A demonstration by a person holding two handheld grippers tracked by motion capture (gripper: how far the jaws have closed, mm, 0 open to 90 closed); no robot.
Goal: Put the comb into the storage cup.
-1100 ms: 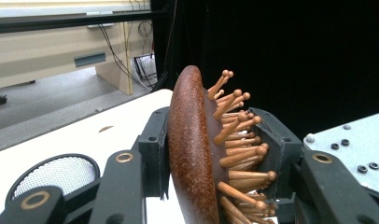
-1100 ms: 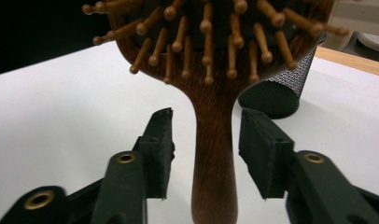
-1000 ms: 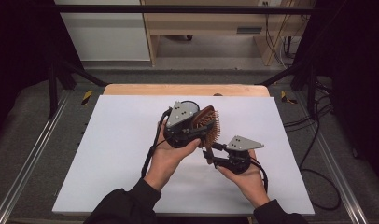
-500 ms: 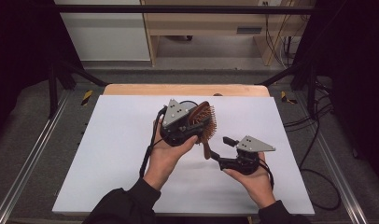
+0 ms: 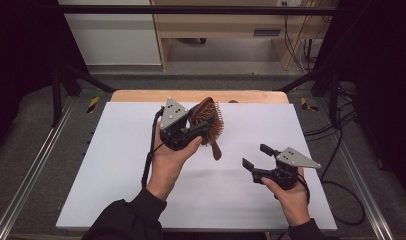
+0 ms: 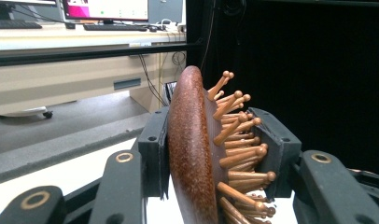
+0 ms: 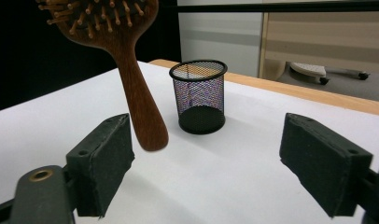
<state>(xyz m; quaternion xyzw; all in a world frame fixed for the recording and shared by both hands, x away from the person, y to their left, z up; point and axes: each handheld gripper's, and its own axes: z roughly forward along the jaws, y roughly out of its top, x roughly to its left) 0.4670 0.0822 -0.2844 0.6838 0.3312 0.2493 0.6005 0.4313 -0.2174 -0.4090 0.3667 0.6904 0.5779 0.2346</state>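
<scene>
- The left gripper (image 5: pixel 203 131) is clamped on the hairbrush (image 5: pixel 209 116) head, handle hanging.
- The right gripper (image 5: pixel 257 156), jaws just spread, grips nothing.
- Risk: the bristles could give, letting the hairbrush swivel.

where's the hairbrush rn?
High view: the wooden hairbrush is held up over the table's middle, its head clamped in the left claw, handle hanging down, left of the open right claw.

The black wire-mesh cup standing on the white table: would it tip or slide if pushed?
The black wire-mesh cup looks light: see-through walls, no contents visible. It would probably slide on the smooth white table, and a high push might tip it. On its side, it would likely roll.
</scene>
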